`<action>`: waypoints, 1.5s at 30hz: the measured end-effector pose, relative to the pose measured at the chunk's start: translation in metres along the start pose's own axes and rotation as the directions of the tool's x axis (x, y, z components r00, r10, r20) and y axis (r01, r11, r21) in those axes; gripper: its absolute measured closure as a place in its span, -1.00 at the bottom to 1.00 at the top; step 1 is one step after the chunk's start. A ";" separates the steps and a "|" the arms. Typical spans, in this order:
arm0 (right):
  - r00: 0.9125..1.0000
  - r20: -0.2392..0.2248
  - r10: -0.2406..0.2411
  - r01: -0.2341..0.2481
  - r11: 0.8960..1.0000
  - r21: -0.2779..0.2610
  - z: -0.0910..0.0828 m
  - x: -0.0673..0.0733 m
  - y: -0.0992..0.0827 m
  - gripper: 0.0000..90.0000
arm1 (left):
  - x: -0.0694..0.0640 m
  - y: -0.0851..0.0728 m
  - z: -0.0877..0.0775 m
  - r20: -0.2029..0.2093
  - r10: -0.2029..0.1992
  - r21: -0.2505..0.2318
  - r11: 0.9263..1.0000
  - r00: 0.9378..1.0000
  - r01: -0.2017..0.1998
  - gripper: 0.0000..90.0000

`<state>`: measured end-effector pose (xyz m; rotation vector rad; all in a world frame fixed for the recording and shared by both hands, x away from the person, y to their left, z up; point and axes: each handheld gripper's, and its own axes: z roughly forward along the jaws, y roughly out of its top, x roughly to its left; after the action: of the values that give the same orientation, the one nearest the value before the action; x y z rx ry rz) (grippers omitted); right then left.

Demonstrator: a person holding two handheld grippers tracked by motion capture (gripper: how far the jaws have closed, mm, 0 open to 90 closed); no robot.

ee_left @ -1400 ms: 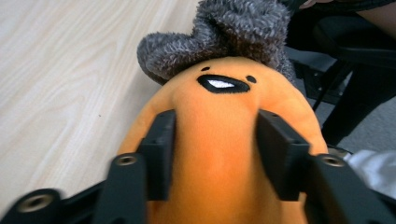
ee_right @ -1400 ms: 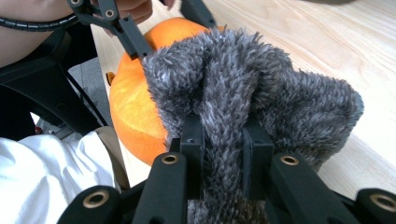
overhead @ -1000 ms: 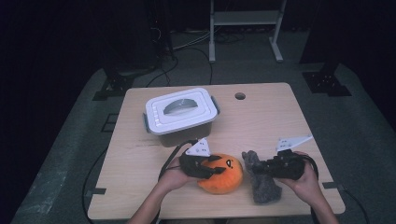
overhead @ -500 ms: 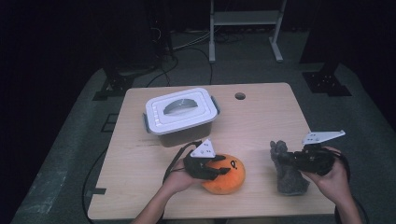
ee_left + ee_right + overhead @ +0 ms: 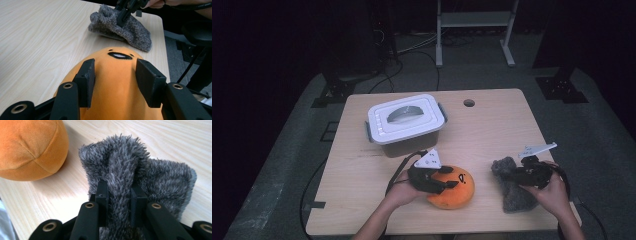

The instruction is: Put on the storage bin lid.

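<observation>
Dragged rightward, my right gripper [image 5: 119, 202] pinches the grey fuzzy sock [image 5: 140, 170], now well apart from the orange plush [image 5: 453, 186]. My left gripper [image 5: 115, 77] has been opening, jaws straddling that plush loosely.

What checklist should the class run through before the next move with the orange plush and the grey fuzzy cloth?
1. Right gripper pinching the grey fuzzy cloth: ok, a fold sits tight between its jaws.
2. Left gripper gripping the orange plush: not ok, jaws have just been opening; they straddle the plush with gaps showing.
3. Plush and cloth apart on the table: ok.
4. White lidded box open to take items: not ok, lid is on.
5. Side latches of the box fastened: cannot tell.
</observation>
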<state>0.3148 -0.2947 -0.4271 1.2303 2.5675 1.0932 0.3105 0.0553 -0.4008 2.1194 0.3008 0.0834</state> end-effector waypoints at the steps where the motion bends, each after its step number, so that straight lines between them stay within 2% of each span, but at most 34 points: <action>1: 1.000 -0.005 0.004 -0.004 1.000 -0.003 0.001 -0.001 -0.001 0.60 | 0.000 0.000 0.000 0.002 -0.004 -0.002 1.000 1.000 0.004 0.12; 10: 0.998 -0.051 0.041 -0.045 0.996 -0.080 -0.003 -0.004 -0.005 0.28 | 0.002 0.002 -0.008 0.002 0.002 -0.028 1.000 1.000 -0.002 0.12; 14: 0.995 -0.091 0.033 -0.045 0.990 -0.130 -0.005 -0.003 -0.003 0.17 | 0.005 0.002 -0.012 -0.005 -0.002 -0.036 0.999 1.000 0.001 0.06; 17: 0.994 -0.105 0.020 -0.036 0.989 -0.146 -0.005 0.000 -0.002 0.13 | 0.006 0.003 -0.017 -0.013 0.000 -0.044 0.999 1.000 0.000 0.03; 30: 0.989 -0.147 -0.008 -0.017 0.986 -0.167 0.004 0.011 0.000 0.00 | 0.016 0.002 -0.039 -0.053 -0.019 -0.093 0.996 0.998 0.014 -0.10; 45: 0.991 -0.131 -0.033 0.009 0.983 -0.182 0.010 0.018 -0.001 -0.10 | 0.024 0.000 -0.056 -0.094 -0.041 -0.133 0.991 0.995 0.028 -0.35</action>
<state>0.3064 -0.2765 -0.4314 1.1202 2.4988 1.4135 0.3241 0.1068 -0.3719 1.9819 0.3794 0.1809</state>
